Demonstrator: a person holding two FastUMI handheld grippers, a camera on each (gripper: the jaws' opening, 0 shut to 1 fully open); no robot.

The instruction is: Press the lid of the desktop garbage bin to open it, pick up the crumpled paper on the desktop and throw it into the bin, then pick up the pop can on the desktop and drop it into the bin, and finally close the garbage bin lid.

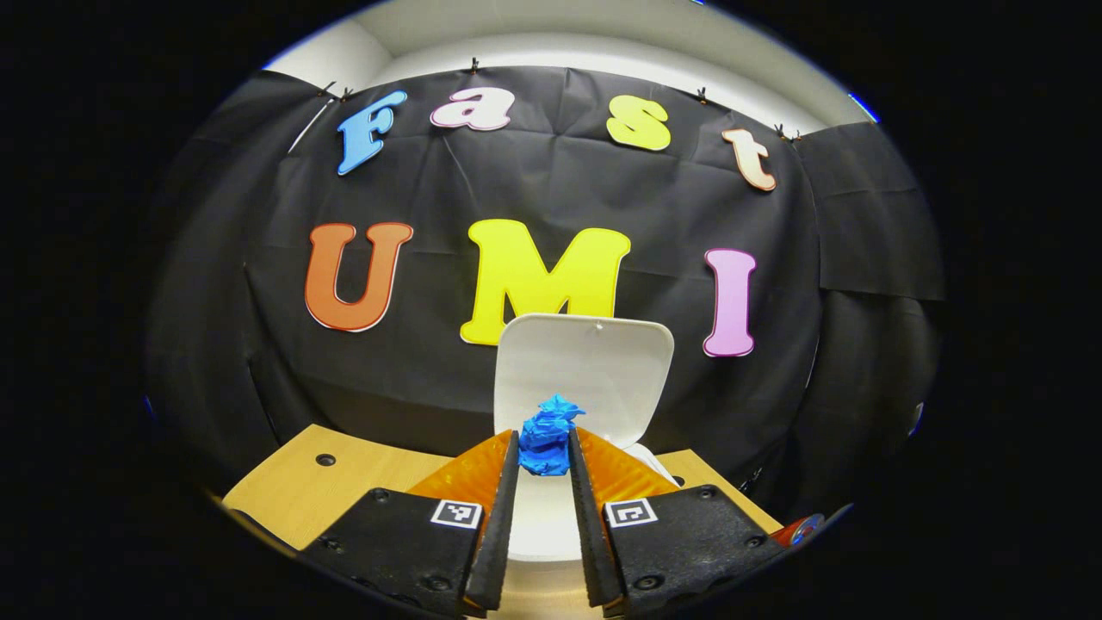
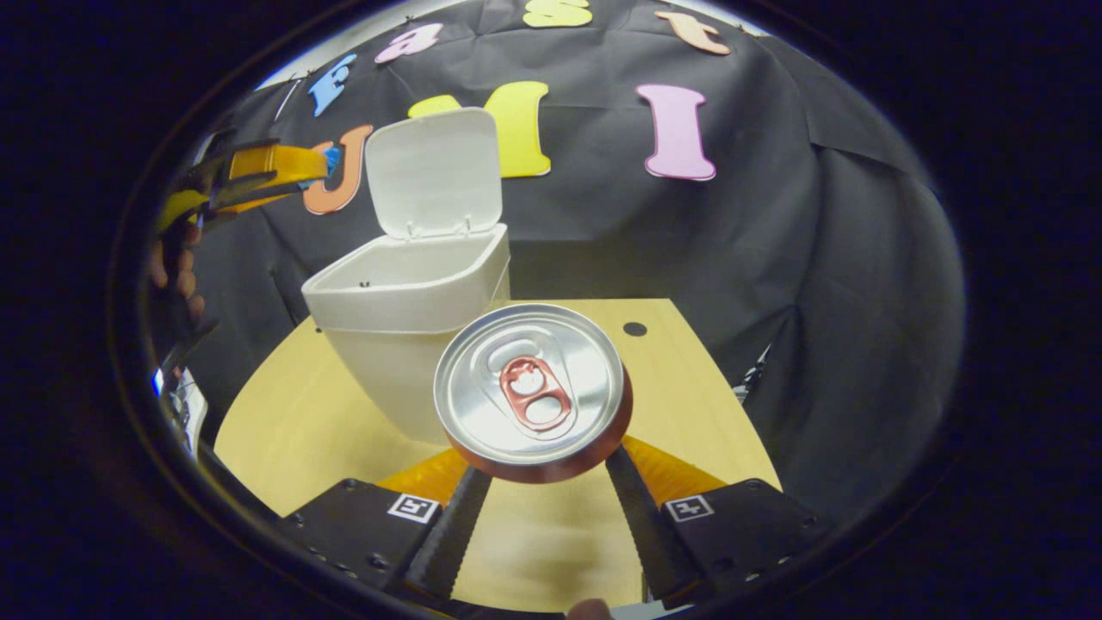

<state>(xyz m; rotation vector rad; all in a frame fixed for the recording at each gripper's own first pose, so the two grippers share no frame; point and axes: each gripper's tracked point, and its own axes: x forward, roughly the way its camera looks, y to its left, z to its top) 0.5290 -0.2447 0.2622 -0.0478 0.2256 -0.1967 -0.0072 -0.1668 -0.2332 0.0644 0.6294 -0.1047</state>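
Observation:
In the left gripper view my left gripper (image 1: 544, 448) is shut on a blue crumpled paper (image 1: 547, 437), held above the white bin (image 1: 541, 523). The bin's lid (image 1: 594, 366) stands open just behind the paper. In the right gripper view the pop can (image 2: 529, 392) shows its silver top with a red tab, and my right gripper (image 2: 542, 469) is shut on its sides. The white bin (image 2: 405, 297) stands behind the can with its lid (image 2: 435, 168) raised. Up at the left, a hand holds the left gripper (image 2: 320, 164) above the bin's left side.
The light wooden table (image 2: 284, 422) carries the bin and has a small dark hole (image 2: 634, 329) behind the can. Another hole (image 1: 325, 460) shows on the table (image 1: 284, 495) in the left gripper view. Black cloth walls close off the back and sides.

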